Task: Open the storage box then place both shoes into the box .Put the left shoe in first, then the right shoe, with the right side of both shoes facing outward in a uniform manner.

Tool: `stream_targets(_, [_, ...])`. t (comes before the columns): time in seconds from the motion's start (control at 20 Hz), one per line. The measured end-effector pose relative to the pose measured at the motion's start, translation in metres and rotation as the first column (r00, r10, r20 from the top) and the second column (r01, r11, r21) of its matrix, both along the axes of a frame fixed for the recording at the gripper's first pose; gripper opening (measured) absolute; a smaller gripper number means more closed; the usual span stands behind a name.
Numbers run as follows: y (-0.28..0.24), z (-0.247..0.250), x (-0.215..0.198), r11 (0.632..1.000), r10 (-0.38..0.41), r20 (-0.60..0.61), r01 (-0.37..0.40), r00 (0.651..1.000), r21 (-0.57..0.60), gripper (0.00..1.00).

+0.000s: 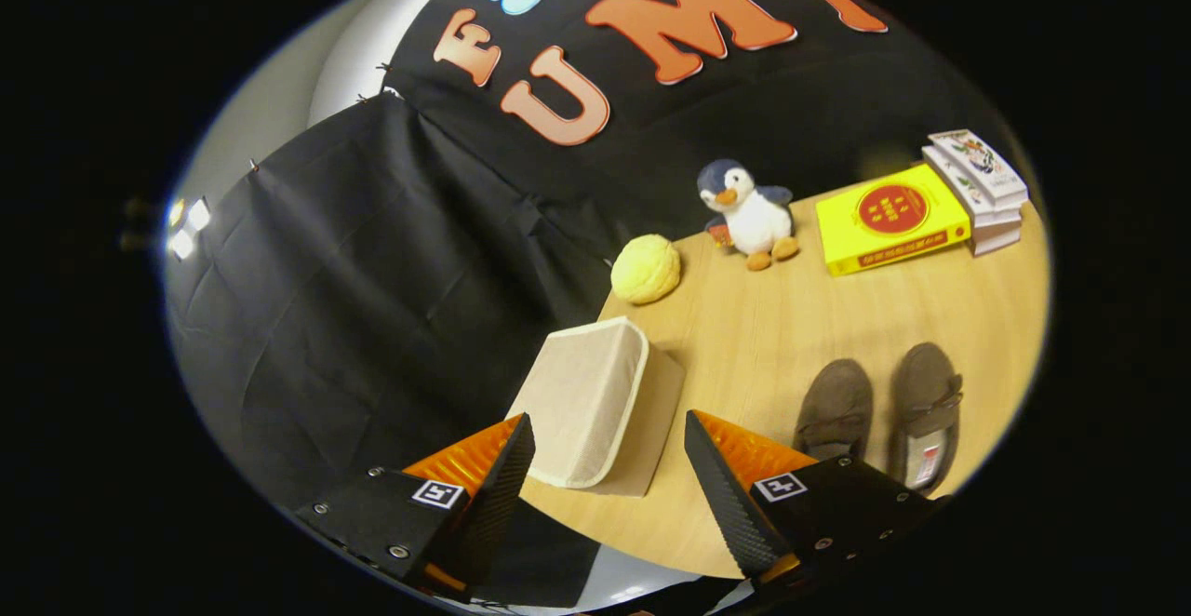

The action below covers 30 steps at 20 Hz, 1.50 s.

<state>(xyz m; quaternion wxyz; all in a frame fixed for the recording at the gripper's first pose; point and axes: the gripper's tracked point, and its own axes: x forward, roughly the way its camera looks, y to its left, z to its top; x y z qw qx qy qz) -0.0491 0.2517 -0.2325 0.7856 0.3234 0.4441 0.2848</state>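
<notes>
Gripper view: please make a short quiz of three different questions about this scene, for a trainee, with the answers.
1. True or false: the lid of the storage box is already open.
2. Which thing stands between the yellow ball and the yellow book? A) a cup B) the plush penguin C) a lamp
3. Fill in: the fingers of the gripper are ____, holding nothing, and the box lies just ahead of them.

Key
1. False: the lid looks closed.
2. B
3. Open. The two brown shoes lie side by side on the table, beside the box.
</notes>
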Motion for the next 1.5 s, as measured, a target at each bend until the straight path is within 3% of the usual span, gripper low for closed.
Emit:
stream_targets(0.6, [0.095, -0.069, -0.017, 0.981, 0.167, -0.250, -0.136, 0.954, 0.140, 0.97])
stream_targets(1.15, [0.153, -0.124, -0.031, 0.974, 0.199, -0.377, -0.139, 0.905, 0.179, 0.96])
stream_targets(1.5, [0.150, -0.093, -0.026, 0.954, 0.208, -0.362, -0.106, 0.909, 0.281, 0.93])
